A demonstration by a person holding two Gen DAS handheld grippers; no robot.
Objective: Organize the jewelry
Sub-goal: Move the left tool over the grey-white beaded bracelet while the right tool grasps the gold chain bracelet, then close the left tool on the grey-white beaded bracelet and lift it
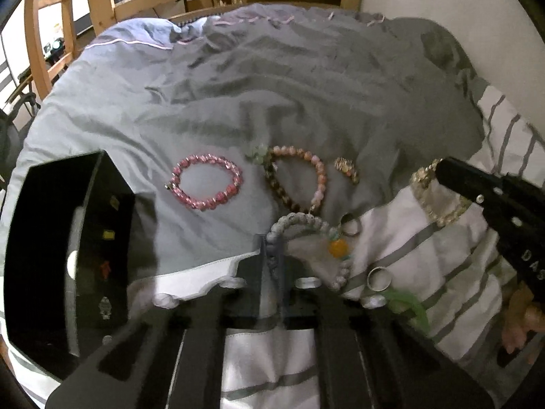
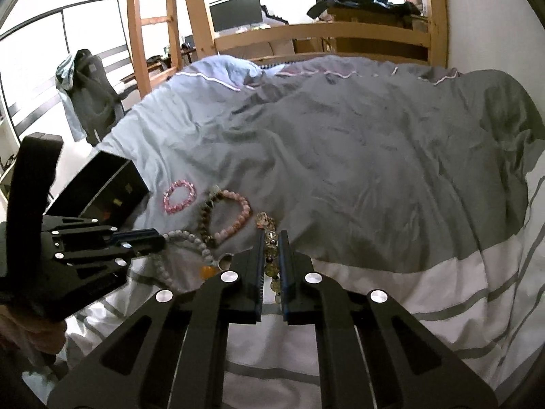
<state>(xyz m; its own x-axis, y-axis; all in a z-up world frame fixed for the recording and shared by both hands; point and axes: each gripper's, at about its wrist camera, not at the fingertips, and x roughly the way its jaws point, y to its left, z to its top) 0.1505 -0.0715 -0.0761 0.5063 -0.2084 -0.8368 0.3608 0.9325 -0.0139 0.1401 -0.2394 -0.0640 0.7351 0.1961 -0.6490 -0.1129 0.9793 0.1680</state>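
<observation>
**On the bed: both grippers clamped on beaded bracelets**

On a grey duvet (image 1: pixel 306 85), seen from the left wrist, the jewelry lies in a loose row. The left gripper (image 1: pixel 272 248) has its jaws drawn together on the near left part of a white beaded bracelet (image 1: pixel 299 221), which carries an orange bead and lies partly on the white striped sheet (image 1: pixel 442 272). Farther back lie a pink bracelet (image 1: pixel 207 184) by itself and a pink-and-brown bracelet (image 1: pixel 299 177) beside it, with pale green beads at its top. Two metal rings (image 1: pixel 378 277) rest on the sheet near the white bracelet. A black jewelry box (image 1: pixel 68 255) stands open at the left, small items blurred inside. At the right, the right gripper (image 1: pixel 439 167) reaches in, its tip at a yellowish clear-bead bracelet (image 1: pixel 439 204).

In the right wrist view, the right gripper (image 2: pixel 270 248) is closed on that yellowish clear-bead bracelet (image 2: pixel 270 266); beads show squeezed between the two pads at the edge of the duvet (image 2: pixel 374 153). The left gripper (image 2: pixel 160 238) enters from the left, tips shut at the white beaded bracelet (image 2: pixel 190 238). The pink bracelet (image 2: pixel 180 196) and pink-and-brown bracelet (image 2: pixel 228 214) lie just beyond, with the black jewelry box (image 2: pixel 102 187) at the left. A wooden bed frame (image 2: pixel 306 34) stands behind.
</observation>
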